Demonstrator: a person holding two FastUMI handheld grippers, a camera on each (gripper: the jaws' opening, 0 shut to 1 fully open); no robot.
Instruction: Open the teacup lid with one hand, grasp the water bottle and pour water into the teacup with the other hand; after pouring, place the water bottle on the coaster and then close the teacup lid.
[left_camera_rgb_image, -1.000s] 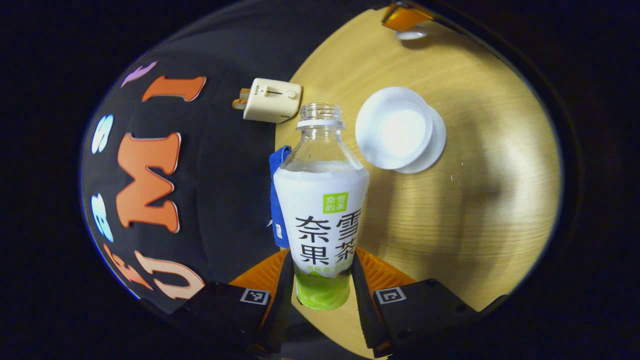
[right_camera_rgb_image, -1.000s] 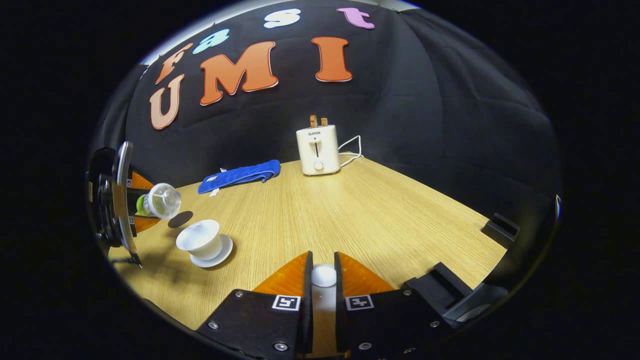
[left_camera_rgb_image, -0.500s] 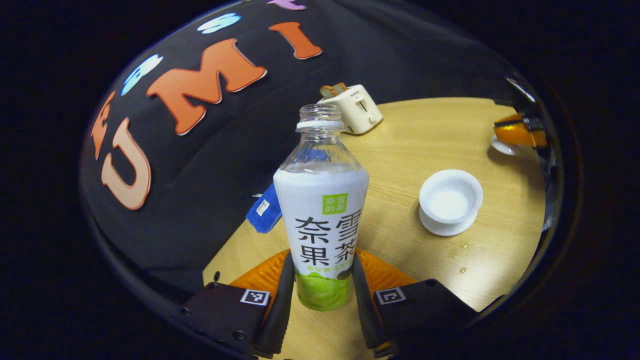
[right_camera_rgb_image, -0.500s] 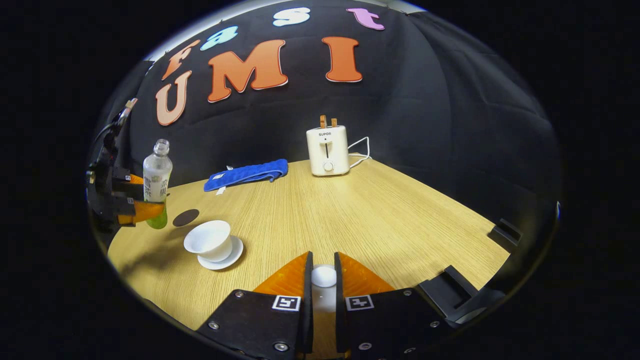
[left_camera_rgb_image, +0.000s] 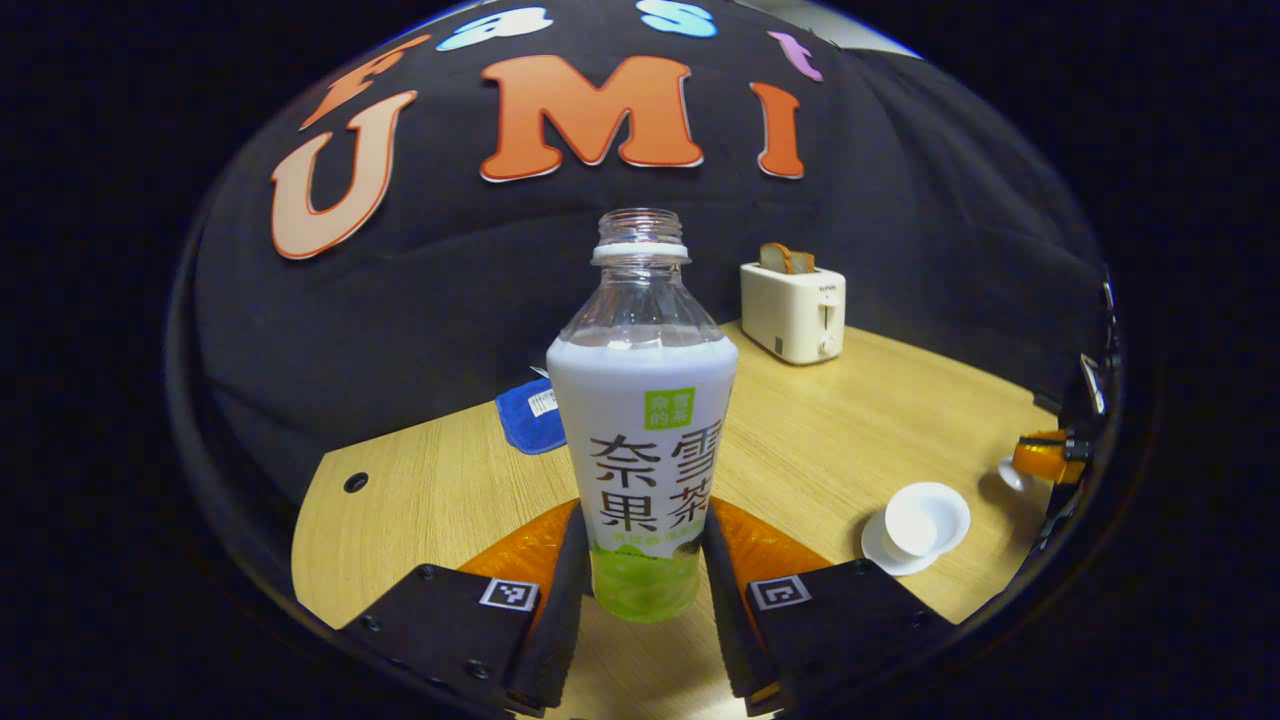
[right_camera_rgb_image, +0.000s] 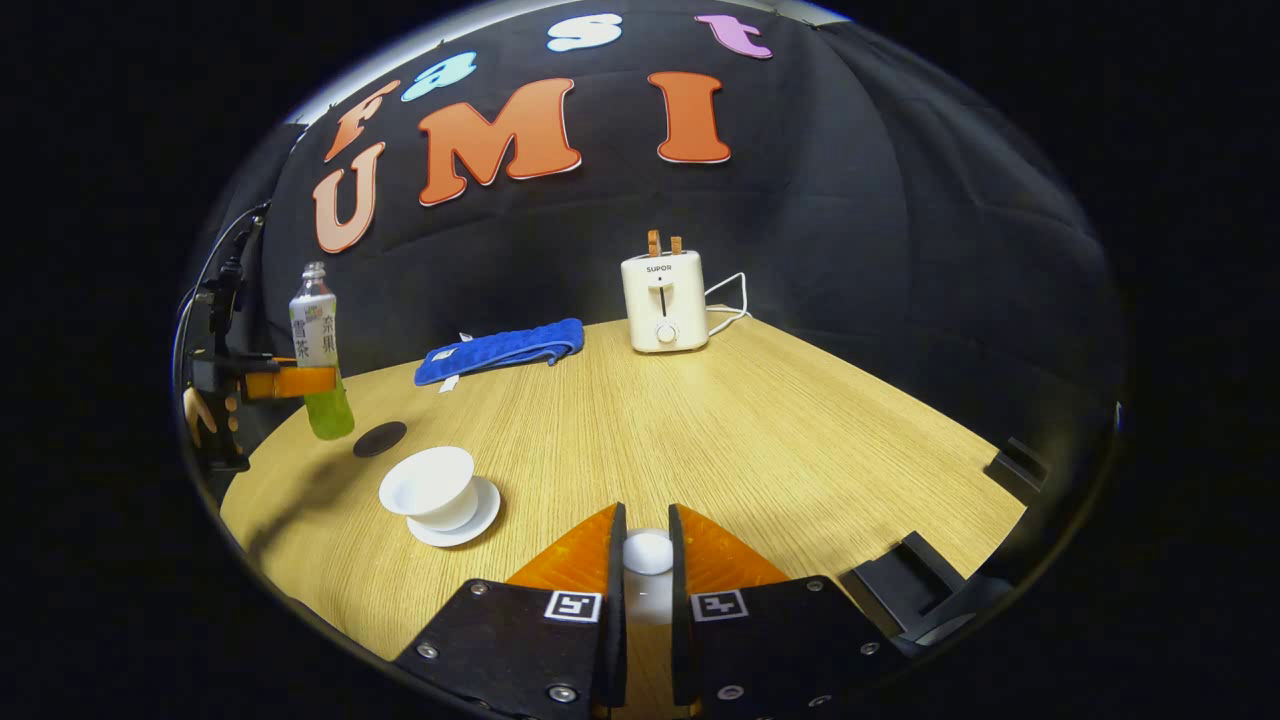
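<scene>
My left gripper is shut on the uncapped water bottle, which stands upright in its grip. In the right gripper view that bottle hangs at the far left, just left of the dark round coaster. The open white teacup sits on its saucer near the coaster; in the left gripper view the teacup is low on the right. My right gripper is shut on the knob of the white teacup lid, held over the table's near side.
A cream toaster with a cord stands at the back of the wooden table. A folded blue cloth lies left of it. A cable hole marks the table's left corner. A hand holds the left gripper.
The bottle has swung from tipped over the teacup back to upright and moved left, away from the cup toward the coaster. My right gripper has barely moved with the lid.
</scene>
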